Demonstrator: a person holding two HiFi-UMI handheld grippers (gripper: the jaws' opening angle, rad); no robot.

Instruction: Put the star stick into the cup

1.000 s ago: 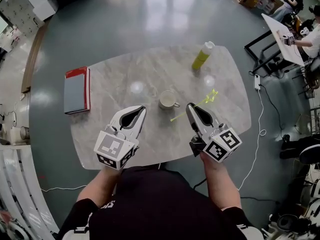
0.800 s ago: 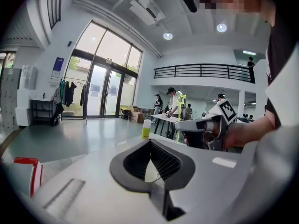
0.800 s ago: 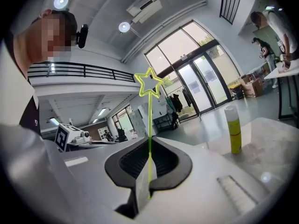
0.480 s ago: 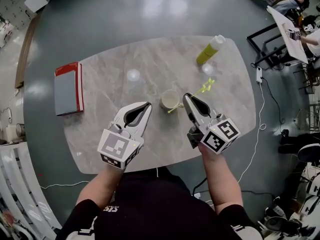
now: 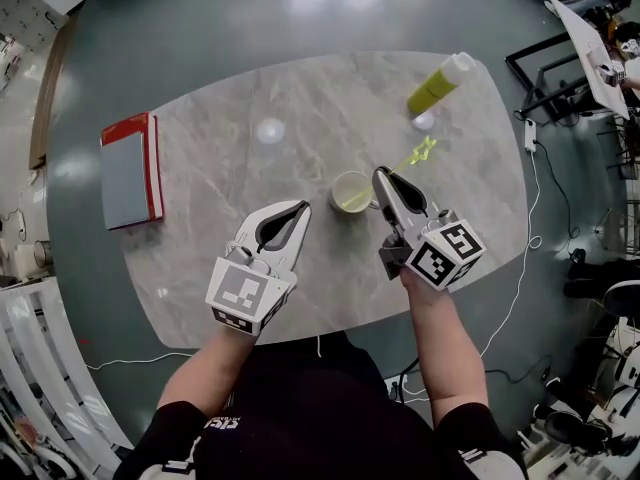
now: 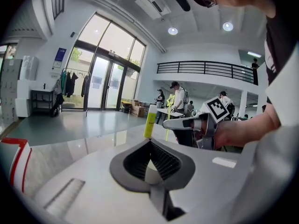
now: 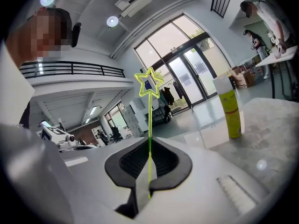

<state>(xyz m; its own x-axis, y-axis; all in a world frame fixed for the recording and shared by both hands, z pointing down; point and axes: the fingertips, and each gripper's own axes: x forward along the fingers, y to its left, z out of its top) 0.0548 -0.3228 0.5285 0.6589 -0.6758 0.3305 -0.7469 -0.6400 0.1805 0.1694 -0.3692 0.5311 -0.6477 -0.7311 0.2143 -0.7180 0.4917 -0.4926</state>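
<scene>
Tabletop [image 5: 320, 108] open btwn book [image 5: 128, 173], bottle [image 5: 437, 83].

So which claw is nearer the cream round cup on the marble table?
Right. The right claw, shut on the thin yellow-green star stick, is just beside the cream round cup, at its right rim. The left claw is off its lower left, with a gap between.

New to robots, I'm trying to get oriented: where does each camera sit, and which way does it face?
Head view: on the person's head, looking steeply down at table, cup, left gripper and right gripper; forearms and torso show.
Left gripper view: on the left gripper, looking along its shut, empty jaws toward the right gripper; the person's right hand shows.
Right gripper view: on the right gripper, looking along jaws shut on the star stick; the person's head shows.
Shared: all three show the yellow bottle.
</scene>
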